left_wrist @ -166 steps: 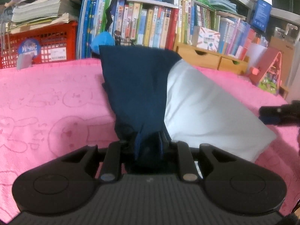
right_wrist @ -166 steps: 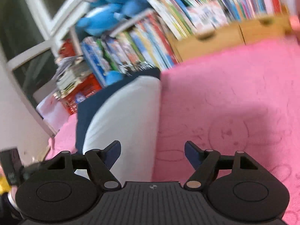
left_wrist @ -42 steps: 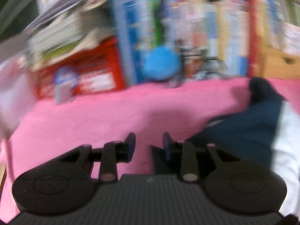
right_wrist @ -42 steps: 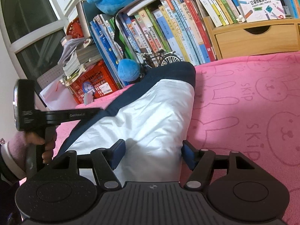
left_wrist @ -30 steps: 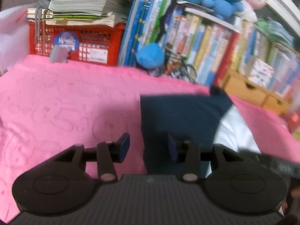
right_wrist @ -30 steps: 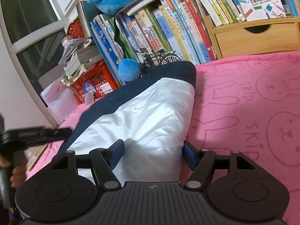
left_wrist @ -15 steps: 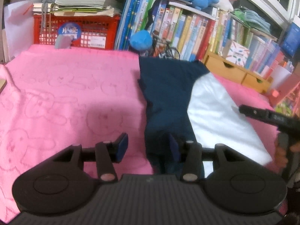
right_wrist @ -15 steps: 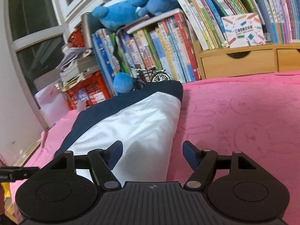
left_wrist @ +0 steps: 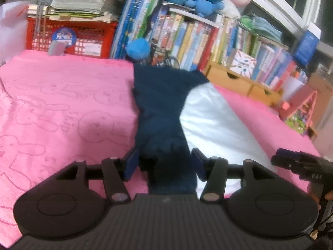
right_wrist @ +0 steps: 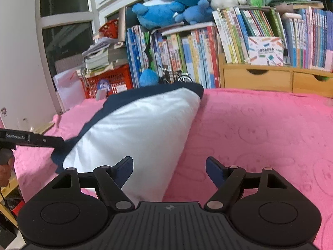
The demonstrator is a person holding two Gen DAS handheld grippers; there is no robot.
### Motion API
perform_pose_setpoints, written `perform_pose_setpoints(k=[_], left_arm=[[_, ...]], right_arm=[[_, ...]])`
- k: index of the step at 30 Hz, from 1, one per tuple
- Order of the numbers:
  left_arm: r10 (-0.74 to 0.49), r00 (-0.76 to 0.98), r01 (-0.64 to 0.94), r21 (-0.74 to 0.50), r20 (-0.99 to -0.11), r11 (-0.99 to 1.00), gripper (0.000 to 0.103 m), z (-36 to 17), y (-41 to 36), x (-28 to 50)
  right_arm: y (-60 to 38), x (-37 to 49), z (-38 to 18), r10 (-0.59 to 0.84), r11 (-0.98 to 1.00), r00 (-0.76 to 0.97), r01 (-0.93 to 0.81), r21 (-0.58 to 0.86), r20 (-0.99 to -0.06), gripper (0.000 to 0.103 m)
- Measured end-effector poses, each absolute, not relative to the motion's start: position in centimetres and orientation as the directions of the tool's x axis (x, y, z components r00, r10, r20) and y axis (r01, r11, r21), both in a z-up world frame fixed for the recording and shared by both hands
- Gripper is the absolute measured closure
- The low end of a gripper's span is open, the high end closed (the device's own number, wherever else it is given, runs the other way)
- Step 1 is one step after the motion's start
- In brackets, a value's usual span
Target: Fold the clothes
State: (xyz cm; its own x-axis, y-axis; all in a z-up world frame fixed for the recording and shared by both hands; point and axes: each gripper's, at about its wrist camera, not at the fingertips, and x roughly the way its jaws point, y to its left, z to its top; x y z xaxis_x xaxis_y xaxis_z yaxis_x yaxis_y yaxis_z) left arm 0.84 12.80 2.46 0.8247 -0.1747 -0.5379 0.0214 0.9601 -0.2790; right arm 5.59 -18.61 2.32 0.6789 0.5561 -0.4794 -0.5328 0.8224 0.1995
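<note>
A folded garment, navy on one side and white on the other, lies lengthwise on the pink blanket. My left gripper is open at its near end. The bunched navy edge sits between the blue pads without being pinched. From the right wrist view the white panel runs away from me, with the navy strip along its left. My right gripper is open at the white near corner and holds nothing. The left gripper enters from the left, its tip at the navy edge.
Behind the blanket stand a red crate with stacked papers, a row of books under blue plush toys, and wooden drawers. A toy house sits at the right. Bare pink blanket lies right of the garment.
My left gripper, shut on the navy end 5.5 s ago, let go, swung away and returned open. Over the last half second it closed in around the navy end. The right stayed open.
</note>
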Motion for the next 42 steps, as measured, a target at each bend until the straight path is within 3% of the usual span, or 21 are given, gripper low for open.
perform_pose_setpoints(k=[6, 13, 20, 30, 32, 37, 42], left_arm=[[-0.096, 0.797, -0.004, -0.165, -0.596, 0.986, 0.045, 0.8, 11.4, 1.2], [-0.035, 0.791, -0.017, -0.079, -0.611, 0.997, 0.039, -0.3, 10.6, 0.7], [-0.006, 0.802, -0.020, -0.037, -0.598, 0.999, 0.037, -0.7, 10.0, 0.5], [-0.029, 0.803, 0.005, -0.041, -0.595, 0.999, 0.037, -0.6, 10.3, 0.1], [-0.079, 0.801, 0.031, -0.091, -0.594, 0.995, 0.037, 0.0, 11.3, -0.3], [-0.214, 0.844, 0.014, -0.379, -0.492, 0.925, 0.034, 2.8, 17.2, 1.0], [-0.335, 0.811, -0.001, -0.574, -0.479, 0.819, 0.031, 2.3, 21.2, 8.6]], right_arm=[[-17.9, 4.3, 1.8, 0.602, 0.788, 0.627, -0.568, 0.239, -0.495, 0.026], [-16.1, 3.0, 0.9, 0.556, 0.801, 0.625, -0.578, 0.154, -0.548, 0.026], [-14.2, 2.0, -0.2, 0.515, 0.801, 0.626, -0.594, 0.068, -0.585, 0.026], [-14.1, 1.9, 0.2, 0.520, 0.790, 0.616, -0.610, 0.060, -0.592, 0.026], [-15.1, 2.1, 0.6, 0.542, 0.785, 0.610, -0.614, 0.088, -0.578, 0.026], [-18.8, 5.6, 2.4, 0.593, 0.787, 0.604, -0.575, 0.223, -0.532, 0.023], [-19.4, 14.2, 2.6, 0.625, 0.780, 0.572, -0.479, 0.403, -0.531, 0.022]])
